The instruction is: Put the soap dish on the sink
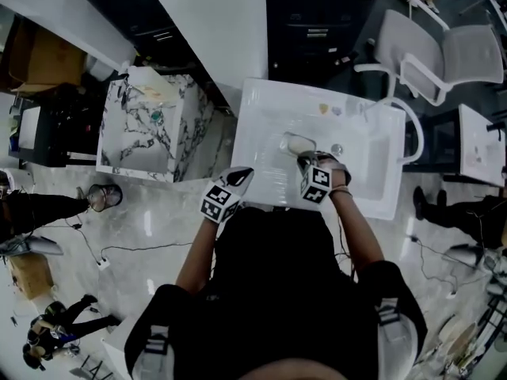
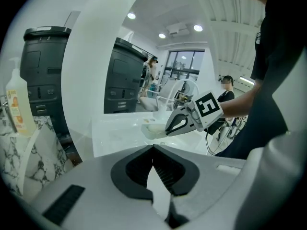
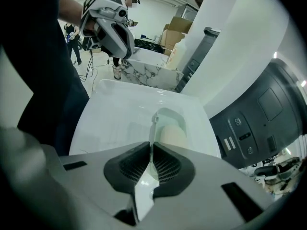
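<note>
Pale green, half-clear soap dish (image 3: 170, 121) holding a beige bar of soap (image 3: 171, 137), pinched by its near rim in my right claw (image 3: 151, 150), whose jaws are closed on that thin wall. The dish is over the middle of the white sink (image 3: 115, 114), well in from every edge; whether its base touches I cannot tell. To do the step well, I judge: lower until the base sits flat, keep it level so the bar does not slide, then part the jaws and draw back along the rim's line, not sideways. Left claw (image 2: 153, 150), jaws together on nothing, at the sink's near left corner, apart from the dish. Around: marble-patterned cabinet (image 1: 146, 125) off the left edge, a pump bottle (image 2: 18, 104) by it; dark machine (image 3: 254, 119) beyond the far edge; white chairs (image 1: 447, 54) off the far right corner. I see nothing under the dish that blocks the set-down.
</note>
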The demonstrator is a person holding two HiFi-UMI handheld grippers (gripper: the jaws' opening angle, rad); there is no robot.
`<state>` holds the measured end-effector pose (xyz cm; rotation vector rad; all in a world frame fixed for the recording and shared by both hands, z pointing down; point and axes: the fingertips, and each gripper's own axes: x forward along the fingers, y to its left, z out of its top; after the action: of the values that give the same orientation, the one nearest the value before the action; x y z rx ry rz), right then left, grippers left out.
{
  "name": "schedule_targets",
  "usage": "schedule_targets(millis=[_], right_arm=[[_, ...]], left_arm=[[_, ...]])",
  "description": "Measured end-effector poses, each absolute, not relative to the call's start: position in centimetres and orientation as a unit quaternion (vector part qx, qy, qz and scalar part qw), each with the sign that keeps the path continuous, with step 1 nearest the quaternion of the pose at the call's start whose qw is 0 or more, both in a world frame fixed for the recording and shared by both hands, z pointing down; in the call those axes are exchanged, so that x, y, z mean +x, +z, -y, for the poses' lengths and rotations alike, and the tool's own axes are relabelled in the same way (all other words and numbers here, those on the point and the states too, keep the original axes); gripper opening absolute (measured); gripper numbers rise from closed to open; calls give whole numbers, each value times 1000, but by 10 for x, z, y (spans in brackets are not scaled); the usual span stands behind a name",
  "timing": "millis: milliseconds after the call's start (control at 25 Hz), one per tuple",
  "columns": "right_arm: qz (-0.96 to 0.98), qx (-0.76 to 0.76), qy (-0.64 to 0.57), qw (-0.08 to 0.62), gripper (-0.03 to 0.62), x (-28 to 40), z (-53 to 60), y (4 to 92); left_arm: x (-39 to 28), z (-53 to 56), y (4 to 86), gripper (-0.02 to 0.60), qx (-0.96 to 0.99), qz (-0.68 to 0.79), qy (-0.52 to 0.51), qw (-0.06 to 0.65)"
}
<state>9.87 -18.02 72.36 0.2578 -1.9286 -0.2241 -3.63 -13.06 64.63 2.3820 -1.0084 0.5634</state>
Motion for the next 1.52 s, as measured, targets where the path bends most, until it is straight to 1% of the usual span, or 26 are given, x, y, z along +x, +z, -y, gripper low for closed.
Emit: schedule_targets(millis=[600,1080,1360,1520], right_arm=[[812,76,-136,562,15,100,224,728],[797,104,-120,583,15,80,262,739],[786,107,-118,598,15,66,278,745],[783,101,-123,601,15,55,289,750]], left_arm=[[-24,139,646,0,855,404,198,260],[-35,175,645,0,883,341,203,252],[-34,185,653,0,895,298,214,256],[-45,188,658,0,894,289,221,260]])
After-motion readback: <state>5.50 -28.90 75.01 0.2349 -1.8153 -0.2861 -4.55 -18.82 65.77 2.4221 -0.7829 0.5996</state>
